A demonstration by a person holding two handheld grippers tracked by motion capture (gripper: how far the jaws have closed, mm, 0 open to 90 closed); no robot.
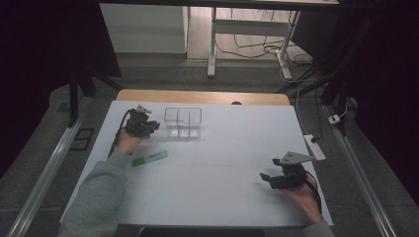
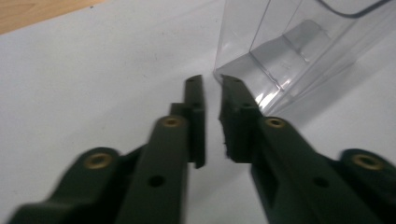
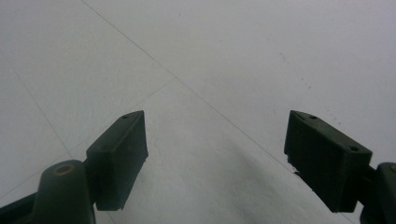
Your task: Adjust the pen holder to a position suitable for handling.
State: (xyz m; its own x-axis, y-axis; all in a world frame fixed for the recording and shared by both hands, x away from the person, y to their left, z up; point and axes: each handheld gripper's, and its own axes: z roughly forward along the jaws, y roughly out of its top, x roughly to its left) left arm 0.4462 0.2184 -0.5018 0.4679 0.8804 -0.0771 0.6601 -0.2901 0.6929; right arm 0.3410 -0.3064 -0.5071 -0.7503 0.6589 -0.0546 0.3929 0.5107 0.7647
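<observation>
A white counter (image 1: 207, 187) fills the scene from above, with a person's two forearms coming in from the near edge, each hand holding a black two-fingered gripper. Toward the far side of the counter stands a clear plastic organizer box (image 1: 183, 123), upright and divided into compartments, and as far as the overhead view shows, every compartment looks empty. A green marker (image 1: 149, 158) lies flat on the counter nearer the person, well apart from the box and just beside the left sleeve. The left gripper (image 1: 154, 125) sits just beside the box's left wall; in the left gripper view its fingers (image 2: 194, 112) are drawn in to a narrow gap with nothing between them, the tips just short of the box's near corner (image 2: 224, 74). The right gripper (image 1: 264, 177) rests near the right edge of the counter, far from both items, its fingers (image 3: 119, 154) spread wide and holding nothing. Judging by this, the work is at an early stage: the marker has not been picked up, and placing it in the box appears to remain.
</observation>
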